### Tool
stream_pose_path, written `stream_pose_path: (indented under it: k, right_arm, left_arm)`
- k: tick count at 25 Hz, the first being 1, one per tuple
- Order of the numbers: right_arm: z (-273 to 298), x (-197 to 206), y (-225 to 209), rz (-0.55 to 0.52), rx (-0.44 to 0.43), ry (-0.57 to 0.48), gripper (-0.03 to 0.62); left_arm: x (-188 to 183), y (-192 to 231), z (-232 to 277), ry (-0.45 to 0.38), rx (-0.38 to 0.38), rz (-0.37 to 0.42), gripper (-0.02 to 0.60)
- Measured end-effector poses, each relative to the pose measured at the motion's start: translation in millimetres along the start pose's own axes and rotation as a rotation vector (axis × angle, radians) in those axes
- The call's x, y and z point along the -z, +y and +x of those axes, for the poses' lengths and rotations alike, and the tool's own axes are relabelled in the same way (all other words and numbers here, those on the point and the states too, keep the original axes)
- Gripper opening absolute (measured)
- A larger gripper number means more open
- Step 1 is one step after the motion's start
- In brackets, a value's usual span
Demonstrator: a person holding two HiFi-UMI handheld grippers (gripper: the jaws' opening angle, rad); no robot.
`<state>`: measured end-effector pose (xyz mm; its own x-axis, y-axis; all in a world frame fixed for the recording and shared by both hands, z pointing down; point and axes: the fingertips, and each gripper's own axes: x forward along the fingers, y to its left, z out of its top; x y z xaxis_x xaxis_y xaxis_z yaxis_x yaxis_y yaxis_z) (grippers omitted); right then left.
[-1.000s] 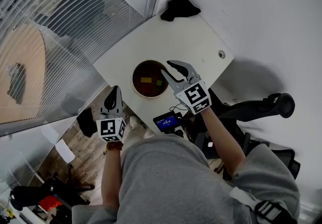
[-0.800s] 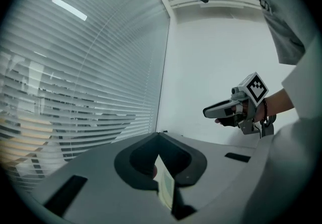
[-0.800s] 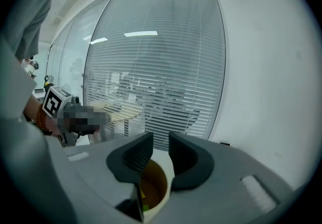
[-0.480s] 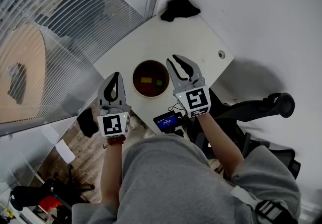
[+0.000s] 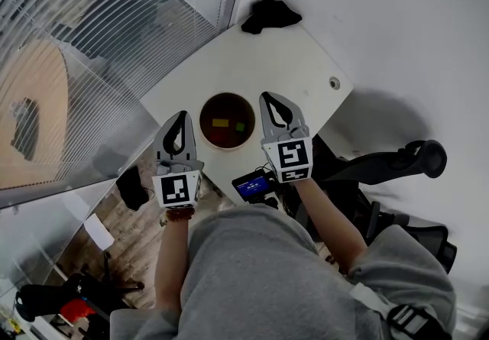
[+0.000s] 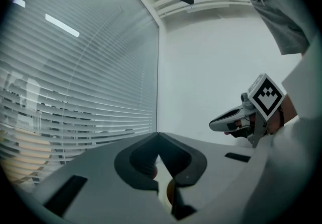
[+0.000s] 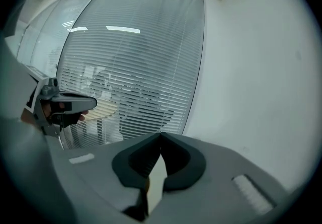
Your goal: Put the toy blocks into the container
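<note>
Head view only: the container (image 5: 227, 120), mid-frame on the table (image 5: 260, 63), holds a yellow block (image 5: 221, 122) and a green block (image 5: 240, 127). Left gripper (image 5: 181, 114), at its lower left: jaws together, empty. Right gripper (image 5: 267, 96), at its right: jaws have just been closing, now together, empty.

Dim, muted head view, soft shadows, fisheye-warped gripper views with dark vignetted corners

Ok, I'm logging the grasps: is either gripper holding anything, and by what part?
Nothing is held. The left gripper is shut empty; the right gripper has just closed its jaws on nothing.
</note>
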<state>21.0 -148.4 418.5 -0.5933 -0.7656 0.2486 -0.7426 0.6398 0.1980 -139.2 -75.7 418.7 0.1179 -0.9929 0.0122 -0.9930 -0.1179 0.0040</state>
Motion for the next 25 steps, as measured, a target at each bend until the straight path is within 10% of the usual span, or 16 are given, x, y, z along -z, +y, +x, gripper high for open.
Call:
stream_pose_path:
  k: [25]
  right_arm:
    - [-5, 27, 21, -0.05, -0.07, 0.064, 0.012]
  left_arm:
    - [36, 10, -27, 0.072, -0.035, -0.046, 0.008]
